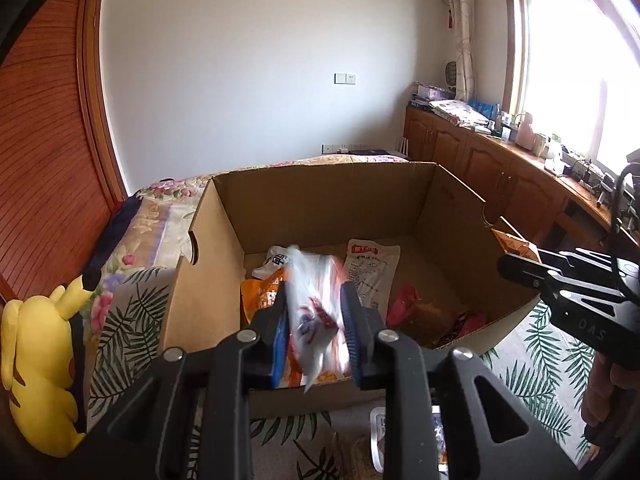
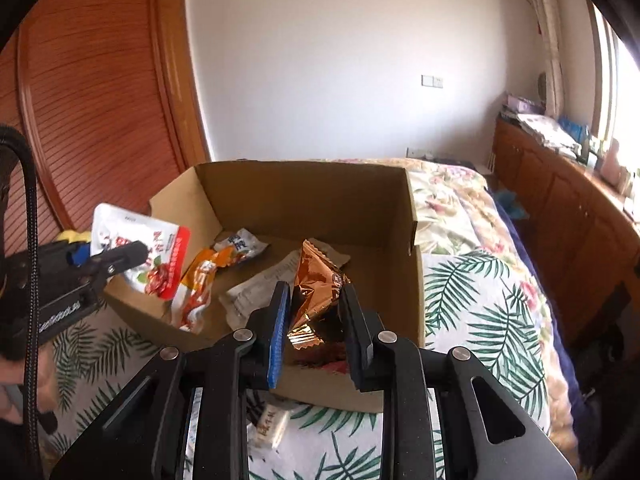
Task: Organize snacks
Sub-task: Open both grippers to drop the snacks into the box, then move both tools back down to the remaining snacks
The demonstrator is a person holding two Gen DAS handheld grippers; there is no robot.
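Left gripper (image 1: pixel 314 328): tilted downward over the near left part of the cardboard box (image 1: pixel 320 192); jaws clamped on a white snack pouch with red print (image 1: pixel 316 312), which hangs blurred between the blue pads above the box's near wall. In the right wrist view the same gripper (image 2: pixel 120 256) enters from the left edge, with the pouch (image 2: pixel 136 248) upright at the box's left wall.

Right gripper (image 2: pixel 314 320): tilted downward over the near wall of the box (image 2: pixel 304 192); jaws clamped on a crumpled copper foil packet (image 2: pixel 316 292), held upright above the box floor.

Box contents, 4 seen from the right wrist: orange packet (image 2: pixel 198 288), small white packet (image 2: pixel 240 246), long grey-white packet (image 2: pixel 260 288), red wrapper (image 2: pixel 334 366) at the near wall.

Box stands on a leaf-print bedspread (image 2: pixel 480 300). 1 white packet (image 2: pixel 270 426) lies on the bedspread, near side of the box. Yellow plush toy (image 1: pixel 40 368) lies at the far left.
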